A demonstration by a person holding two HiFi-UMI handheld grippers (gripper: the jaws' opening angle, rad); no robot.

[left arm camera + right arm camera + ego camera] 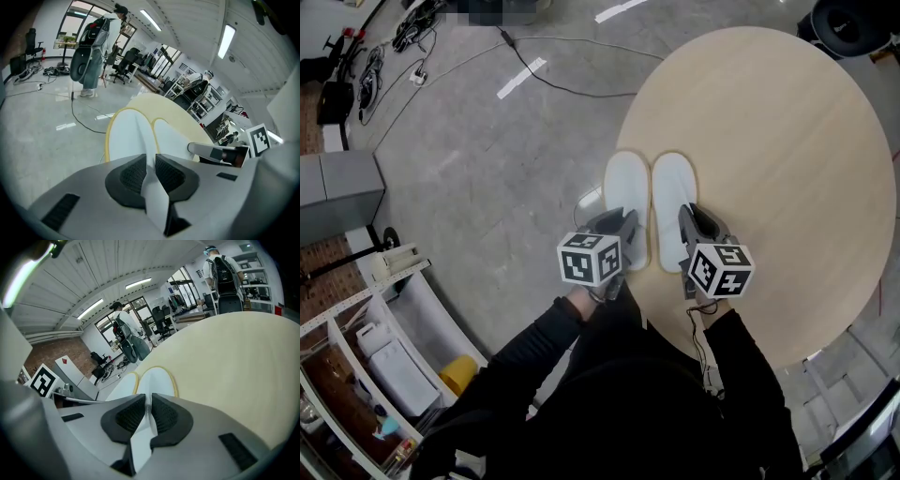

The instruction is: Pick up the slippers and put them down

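Note:
Two white slippers with thin yellow edging lie side by side at the near left edge of a round pale wooden table [787, 141]. My left gripper [623, 246] is shut on the heel end of the left slipper [627, 199]; in the left gripper view the white fabric [126, 136] is pinched between the dark pads [133, 176]. My right gripper [686, 246] is likewise shut on the heel of the right slipper [673, 202], whose fabric [157, 378] runs between its pads [164, 416]. Both slippers' toes rest on the table.
The left slipper overhangs the table's edge, with grey concrete floor [487, 169] below. Cables [534, 70] trail across the floor. A white shelf unit [384, 356] and a grey cabinet [337, 192] stand at the left. People with backpacks [91, 51] stand far off.

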